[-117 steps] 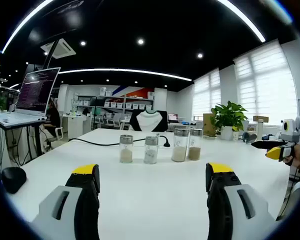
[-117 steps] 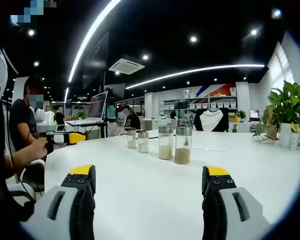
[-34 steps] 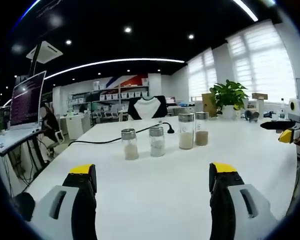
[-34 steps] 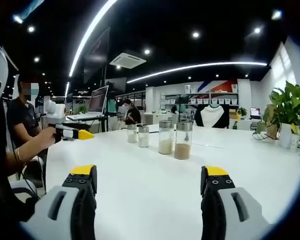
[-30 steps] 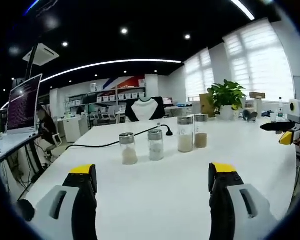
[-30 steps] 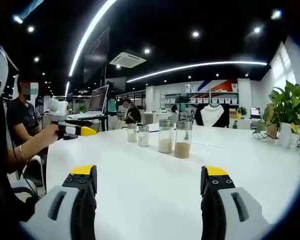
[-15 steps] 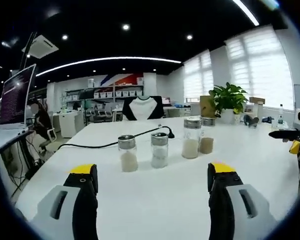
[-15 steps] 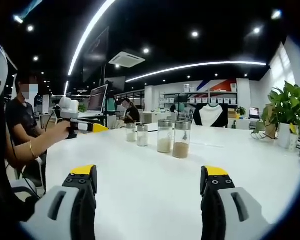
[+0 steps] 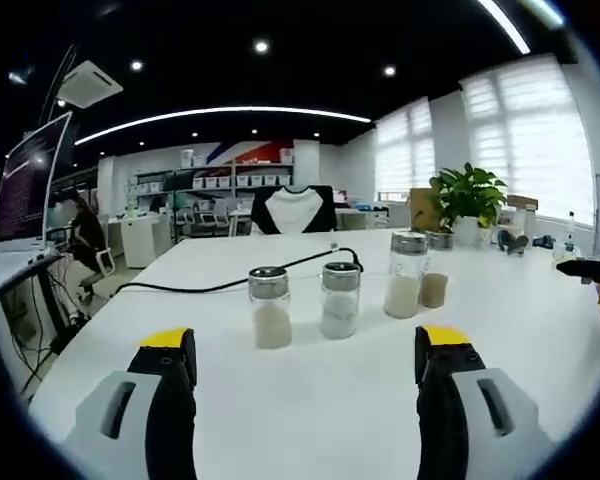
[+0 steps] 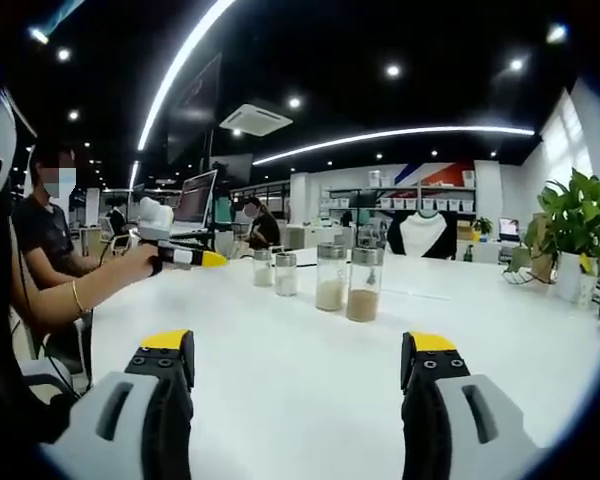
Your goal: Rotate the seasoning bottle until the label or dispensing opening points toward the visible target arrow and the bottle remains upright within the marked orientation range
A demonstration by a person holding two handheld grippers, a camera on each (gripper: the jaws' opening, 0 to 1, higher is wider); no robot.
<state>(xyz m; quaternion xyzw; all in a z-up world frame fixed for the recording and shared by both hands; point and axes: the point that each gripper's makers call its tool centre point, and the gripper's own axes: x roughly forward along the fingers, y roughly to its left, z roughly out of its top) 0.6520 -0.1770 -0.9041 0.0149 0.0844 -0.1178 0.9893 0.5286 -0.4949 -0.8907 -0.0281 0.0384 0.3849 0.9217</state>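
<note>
Left gripper view: the left gripper (image 9: 300,345) hangs over a white table (image 9: 310,420) with its two yellow-tipped jaws spread wide and nothing between them. Ahead of it four seasoning bottles stand upright in a loose row, all with silver caps. The nearest short bottle (image 9: 271,308) holds pale beige powder; just beside it to the right stands a second short bottle (image 9: 340,301) with whitish contents. Further right are a taller bottle (image 9: 406,274) of light powder and, partly behind it, a bottle with brown powder (image 9: 437,269). Neither jaw touches any bottle — they are well apart from the row. A black cable (image 9: 220,284) runs across the table behind the bottles. A potted plant (image 9: 467,200) stands near the bright windows at the far right, and a laptop screen (image 9: 25,180) shows at the left edge.

In the right gripper view, the right gripper (image 10: 295,345) is likewise held over the table, jaws spread and empty. The same row is seen from the other side: the brown-powder bottle (image 10: 364,283) nearest, the taller pale one (image 10: 330,277) next to it, the two short ones beyond. From the left the other gripper (image 10: 185,256), yellow-tipped, comes in held by a person's hand (image 10: 130,264) and points toward the short bottles without touching them. No arrow or marking can be made out on the table.
</note>
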